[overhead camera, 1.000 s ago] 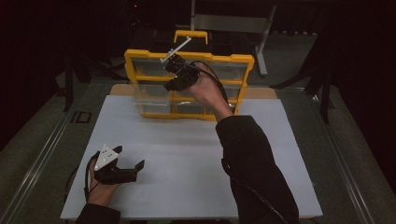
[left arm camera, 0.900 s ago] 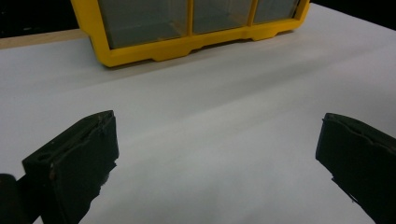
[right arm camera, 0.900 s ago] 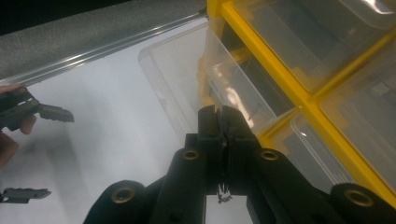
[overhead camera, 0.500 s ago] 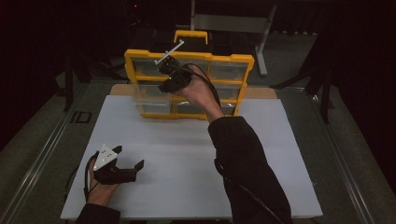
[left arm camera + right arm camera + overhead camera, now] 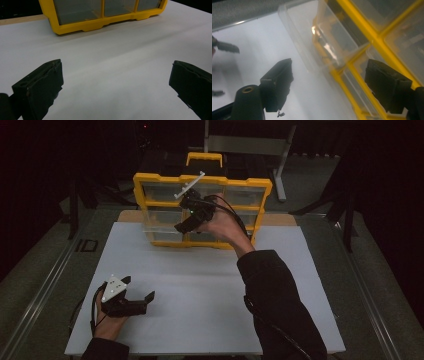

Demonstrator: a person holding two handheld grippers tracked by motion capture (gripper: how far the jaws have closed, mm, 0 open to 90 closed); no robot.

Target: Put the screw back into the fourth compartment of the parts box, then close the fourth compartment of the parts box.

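Drawer (image 5: 312, 40) pulled out, just ahead of right tool (image 5: 329, 80), jaws just opened, empty.

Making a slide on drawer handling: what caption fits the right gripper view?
Right gripper, jaws just opened with nothing between them, beside a clear drawer pulled out of the yellow organizer.

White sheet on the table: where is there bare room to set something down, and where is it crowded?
The white sheet lies bare between the left claw and the sleeve, and along its right edge. It is crowded at the far edge, where the right claw hovers, jaws just opened, at the yellow organizer and its pulled-out clear drawer.
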